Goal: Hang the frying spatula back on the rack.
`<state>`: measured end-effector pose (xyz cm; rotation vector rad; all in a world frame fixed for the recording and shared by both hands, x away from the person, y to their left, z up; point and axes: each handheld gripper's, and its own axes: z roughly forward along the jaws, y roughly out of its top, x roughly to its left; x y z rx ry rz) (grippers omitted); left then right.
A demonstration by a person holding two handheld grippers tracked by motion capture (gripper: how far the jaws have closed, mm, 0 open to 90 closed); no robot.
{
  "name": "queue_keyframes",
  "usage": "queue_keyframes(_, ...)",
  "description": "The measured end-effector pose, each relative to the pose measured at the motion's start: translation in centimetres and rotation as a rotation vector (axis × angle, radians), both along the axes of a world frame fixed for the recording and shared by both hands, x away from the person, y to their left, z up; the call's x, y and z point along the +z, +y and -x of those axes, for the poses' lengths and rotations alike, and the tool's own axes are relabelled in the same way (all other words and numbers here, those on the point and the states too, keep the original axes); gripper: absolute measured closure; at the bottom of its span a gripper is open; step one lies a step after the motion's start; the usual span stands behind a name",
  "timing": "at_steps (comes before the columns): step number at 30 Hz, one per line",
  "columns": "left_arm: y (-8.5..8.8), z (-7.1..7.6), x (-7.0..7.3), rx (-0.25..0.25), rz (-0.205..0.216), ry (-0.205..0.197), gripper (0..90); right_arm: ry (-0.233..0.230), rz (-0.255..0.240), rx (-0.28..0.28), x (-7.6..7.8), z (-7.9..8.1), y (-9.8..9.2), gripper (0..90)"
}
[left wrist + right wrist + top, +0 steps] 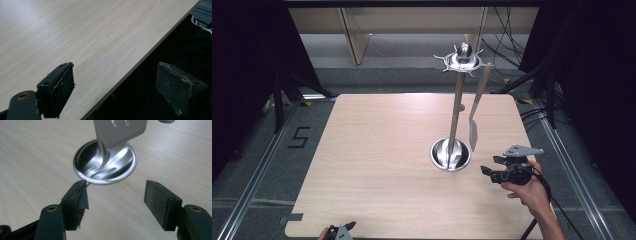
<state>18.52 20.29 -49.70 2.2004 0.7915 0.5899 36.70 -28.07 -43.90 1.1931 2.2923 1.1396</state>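
Note:
A metal utensil stand rises from a round shiny base [463, 159] near the middle of the wooden table [377, 165]; its pole [456, 107] ends in a crown of hooks [463, 61]. A pale slotted spatula [473, 127] hangs from one hook, blade down, just right of the pole. My right gripper [488, 168], held in a hand, sits low over the table right of the base and points at it. In the right gripper view its jaws stand open [116, 195] with nothing between them, the base [130, 167] and spatula blade [120, 130] just ahead. My left gripper [343, 231] rests at the table's near edge, open [117, 80] and holding nothing.
The table's near edge [140, 62] runs under the left gripper, with dark floor beyond it. Black stands and cables [532, 75] crowd the floor at the back right. A metal rail [257, 170] runs along the floor to the left of the table.

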Motion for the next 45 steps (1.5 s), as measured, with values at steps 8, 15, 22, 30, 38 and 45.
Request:
queue_keyframes(8,0.0,0.1,0.1,-0.002,-0.007,-0.007,14.8,0.007,0.002,0.012,-0.8,0.1,-0.3,35.6)
queue_keyframes(15,0.0,0.2,0.0,-0.006,-0.010,-0.006,14.8,0.011,0.009,0.020,-0.9,0.9,0.0,35.4)
queue_keyframes(22,0.0,0.2,-0.1,0.004,-0.014,-0.008,14.8,0.025,-0.002,0.043,-1.1,1.5,0.7,35.0)
queue_keyframes(30,0.1,0.2,0.0,0.001,-0.022,-0.005,14.8,0.020,0.021,0.061,-1.6,1.8,1.0,34.6)
queue_keyframes(38,0.1,0.3,0.0,0.002,-0.024,-0.005,14.8,0.053,0.010,0.064,-2.0,2.4,1.4,34.4)
queue_keyframes(45,0.1,0.3,-0.1,0.003,-0.022,-0.009,14.8,0.049,0.024,0.082,-2.4,2.7,1.7,34.1)
